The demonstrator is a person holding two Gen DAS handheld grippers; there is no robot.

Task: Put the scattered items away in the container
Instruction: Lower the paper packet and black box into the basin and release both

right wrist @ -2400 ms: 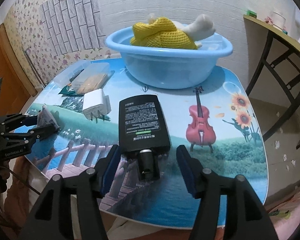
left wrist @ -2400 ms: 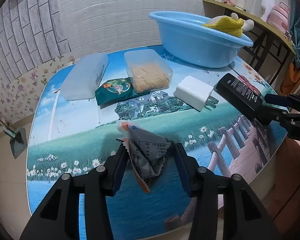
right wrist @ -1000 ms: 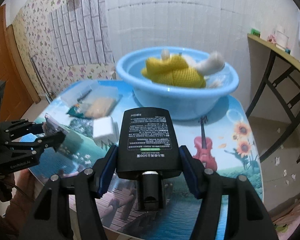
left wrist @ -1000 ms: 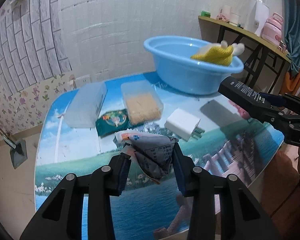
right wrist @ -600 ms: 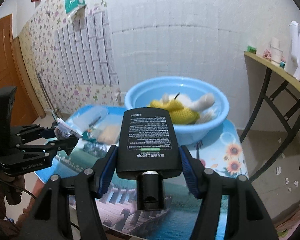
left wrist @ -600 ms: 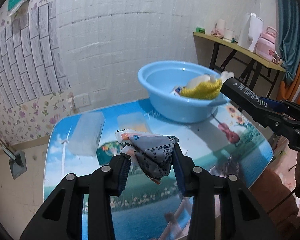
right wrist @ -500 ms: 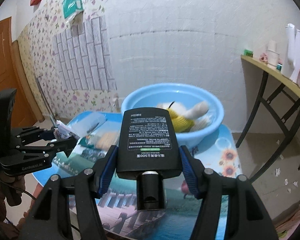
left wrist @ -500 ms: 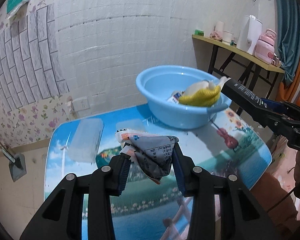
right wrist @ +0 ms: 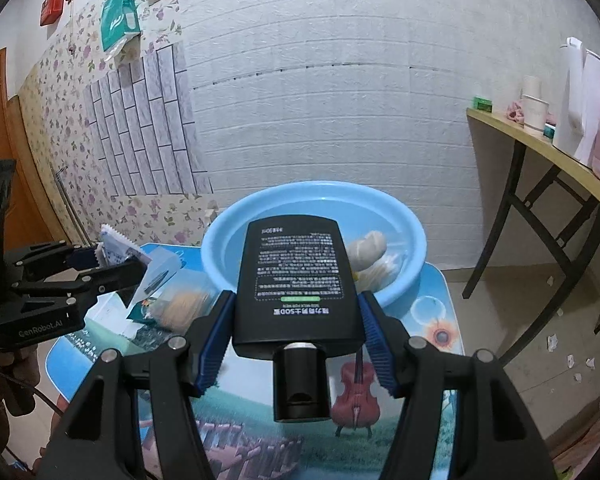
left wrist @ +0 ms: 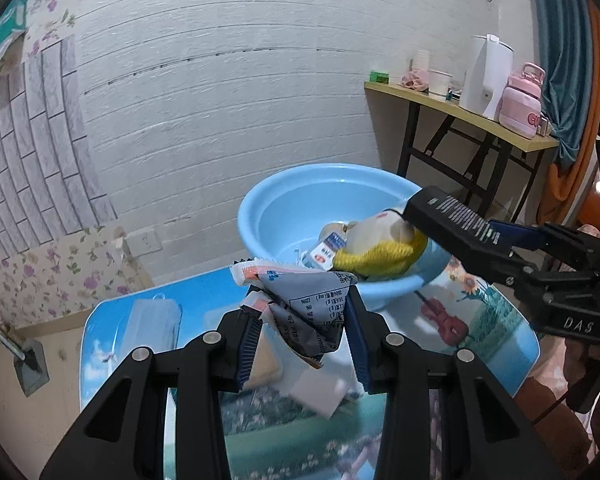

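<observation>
My left tool (left wrist: 302,330) pinches a light, crumpled packet (left wrist: 308,312); my right tool (right wrist: 296,324) clamps a stiff, probably heavier bottle (right wrist: 296,280) sidewise.

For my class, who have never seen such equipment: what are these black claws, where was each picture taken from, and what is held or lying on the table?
No robot here: a person holds two hand-held grippers, each with a wide-angle camera looking along its fingers. One picture comes from the left gripper, which is shut on a crumpled grey packet. The other comes from the right gripper, shut on a black bottle. Each view shows the other gripper at its edge. On the picture-printed table stands a blue basin with a yellow-and-white soft toy inside. Clear plastic boxes and a white block lie on the table.
</observation>
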